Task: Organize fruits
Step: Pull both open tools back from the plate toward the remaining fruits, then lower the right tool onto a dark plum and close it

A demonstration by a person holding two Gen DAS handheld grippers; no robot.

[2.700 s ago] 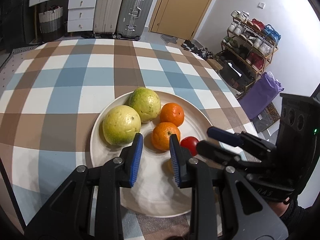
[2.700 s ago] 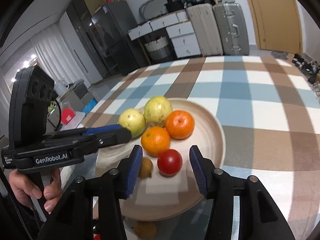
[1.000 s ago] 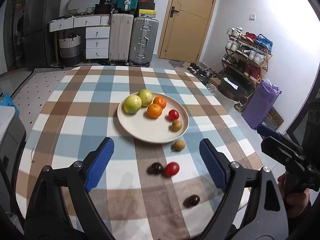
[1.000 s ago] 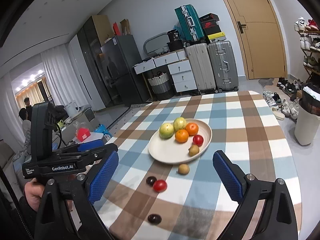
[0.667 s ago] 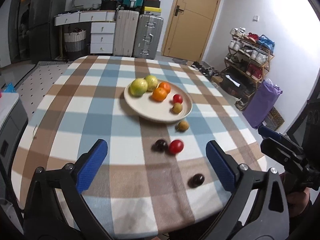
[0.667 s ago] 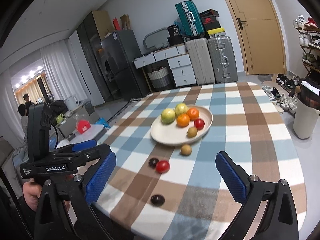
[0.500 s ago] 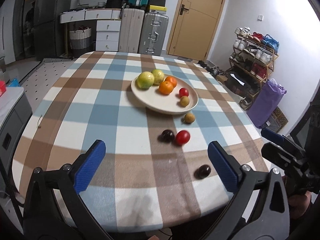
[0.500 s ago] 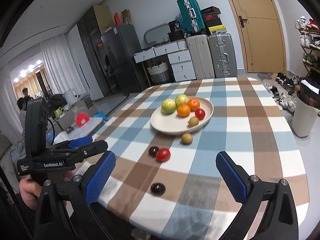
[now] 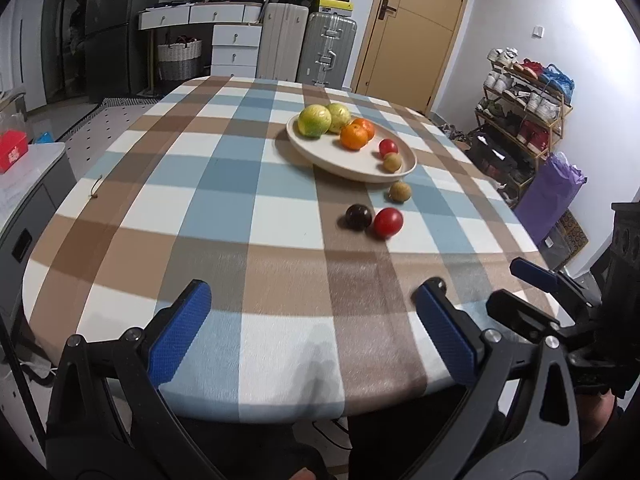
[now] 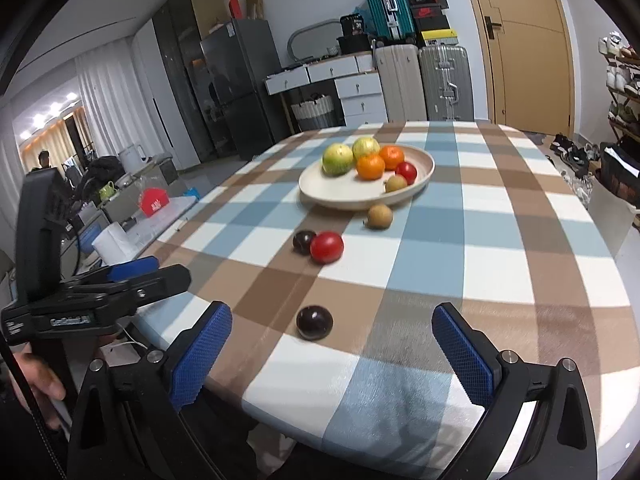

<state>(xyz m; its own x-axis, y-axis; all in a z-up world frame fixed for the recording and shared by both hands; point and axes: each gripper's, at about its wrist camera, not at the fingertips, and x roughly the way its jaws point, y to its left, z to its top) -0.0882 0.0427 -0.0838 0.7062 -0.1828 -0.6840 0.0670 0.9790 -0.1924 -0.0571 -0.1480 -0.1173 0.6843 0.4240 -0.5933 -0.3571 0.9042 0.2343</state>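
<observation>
A cream plate (image 9: 344, 160) on the checked table holds two green-yellow fruits, two oranges, a red tomato (image 9: 388, 147) and a small brown fruit. On the cloth nearer me lie a brown fruit (image 9: 400, 191), a dark plum (image 9: 358, 217) and a red tomato (image 9: 387, 222). A second dark plum (image 10: 315, 322) lies just beyond the right gripper's tips. My left gripper (image 9: 310, 296) is open wide over the near table edge, holding nothing. My right gripper (image 10: 332, 314) is open too, and empty. The plate (image 10: 340, 192) is well ahead of both.
The table's rounded near edge runs just under both grippers. Suitcases (image 9: 324, 50) and white drawers stand behind the table beside a door. A shoe rack (image 9: 524, 108) and a purple bag (image 9: 550, 196) are at the right. A hand (image 10: 40, 384) holds the left gripper's handle.
Both grippers have drawn back from close over the plate to the near table edge and sunk lower. Both sets of jaws have spread wide. The loose fruits on the cloth have come into view.
</observation>
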